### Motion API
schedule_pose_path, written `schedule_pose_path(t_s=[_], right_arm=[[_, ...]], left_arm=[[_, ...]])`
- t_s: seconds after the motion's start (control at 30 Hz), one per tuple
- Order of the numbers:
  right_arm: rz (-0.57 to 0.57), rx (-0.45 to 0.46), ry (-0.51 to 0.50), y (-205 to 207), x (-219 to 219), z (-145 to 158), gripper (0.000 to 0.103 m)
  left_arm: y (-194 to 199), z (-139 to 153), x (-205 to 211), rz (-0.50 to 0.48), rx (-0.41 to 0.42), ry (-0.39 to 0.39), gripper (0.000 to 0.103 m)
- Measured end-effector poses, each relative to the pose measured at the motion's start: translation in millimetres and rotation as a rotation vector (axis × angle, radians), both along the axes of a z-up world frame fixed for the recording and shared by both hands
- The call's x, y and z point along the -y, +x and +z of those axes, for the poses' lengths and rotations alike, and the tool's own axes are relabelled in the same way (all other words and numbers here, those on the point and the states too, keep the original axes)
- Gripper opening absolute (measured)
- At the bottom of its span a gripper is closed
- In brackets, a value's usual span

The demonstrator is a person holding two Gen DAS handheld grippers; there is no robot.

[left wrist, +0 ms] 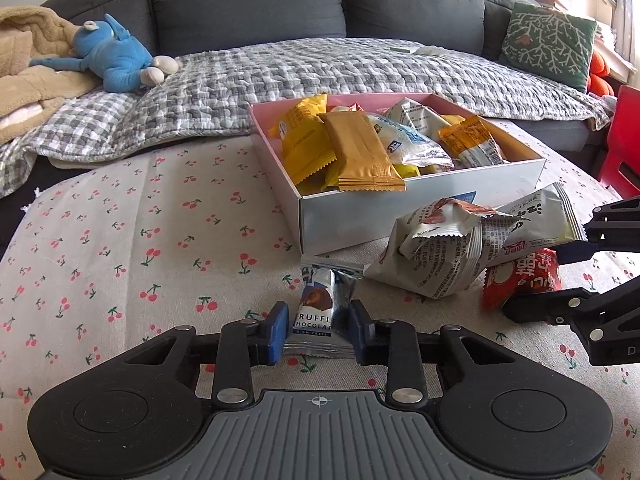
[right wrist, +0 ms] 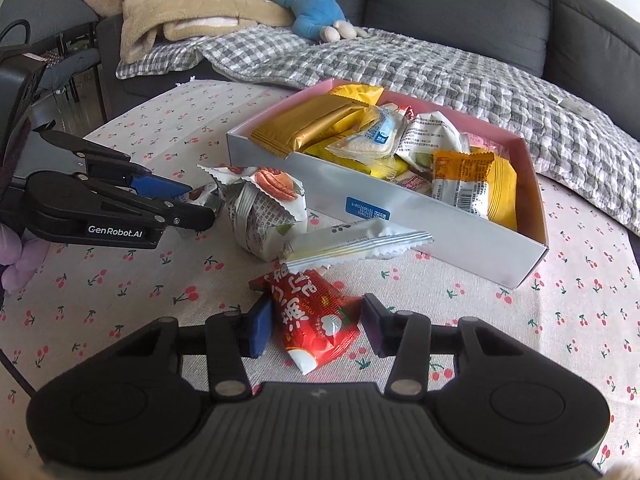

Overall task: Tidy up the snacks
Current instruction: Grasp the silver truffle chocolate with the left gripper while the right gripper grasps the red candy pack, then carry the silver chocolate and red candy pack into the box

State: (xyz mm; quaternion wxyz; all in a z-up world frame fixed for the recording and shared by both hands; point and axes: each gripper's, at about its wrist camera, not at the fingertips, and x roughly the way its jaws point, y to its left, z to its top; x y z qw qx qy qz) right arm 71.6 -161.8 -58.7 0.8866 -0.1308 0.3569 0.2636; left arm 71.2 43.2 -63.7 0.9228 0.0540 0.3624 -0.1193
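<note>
Low table draped in a cream woven cloth [left wrist: 120, 240] printed with small red cherries, slightly rumpled. On it a shallow rectangular cardboard box [left wrist: 400, 216], glossy white outside, pink inside, heaped with crinkled foil and plastic packets: a flat matte-gold bar wrapper [left wrist: 362, 152] with serrated ends, yellow pouches, a clear-and-white rice-cracker packet, an orange packet with a barcode. Left gripper [left wrist: 319, 330], black linkage with blue pads, clamped on a small silvery chocolate truffle packet [left wrist: 320, 308]; both pads press its sides, the foil dented between them, the packet lying on the cloth just in front of the box's near corner. Right gripper [right wrist: 316, 326] closed in on a shiny red foil snack packet [right wrist: 316, 316] with white characters and a white sealed end; the left pad touches its edge, and whether the right pad touches I cannot tell, a thin gap seems to show there. Red packet lies on the cloth, its top tucked under a long white bar wrapper [right wrist: 360, 242] with zigzag crimped ends. Beside that, a puffed round white pouch [right wrist: 266, 216] printed with a pecan, covered in fine grey text. Behind the table a dark grey fabric sofa [left wrist: 248, 0] under a quilted grey-and-white gingham cover [left wrist: 304, 68], a blue plush toy [left wrist: 112, 60], and a tan fleecy blanket [right wrist: 192, 4].
</note>
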Motion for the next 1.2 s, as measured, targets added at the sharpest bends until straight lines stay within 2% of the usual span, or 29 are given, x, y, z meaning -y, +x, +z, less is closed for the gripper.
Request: schedule_pose_path(t_s=[0.17,0.2,0.4,1.2], right_arm=[[0.002,-0.001,-0.010,-0.4,-2.2,1.4,0.034],[0.000,-0.005,-0.010,0.1,-2.0,1.9,0.033],[-0.007,-0.017,0.003,0.0,2.2,4.8,0.028],[-0.047,-0.025,0.046,-21.7,29.1,22.8,0.026]], left_arm=[[-1.1,3.5,1.5,0.019,-0.012,-0.019,0.025],[-0.9,3.9,1.2,0.023,-0.016,-0.026,0.019],[-0.2,5.8,0.4,0.046,-0.031,-0.043,0.018],[-19.4,22.5,14.3,0.020,-0.020,-0.077,0.017]])
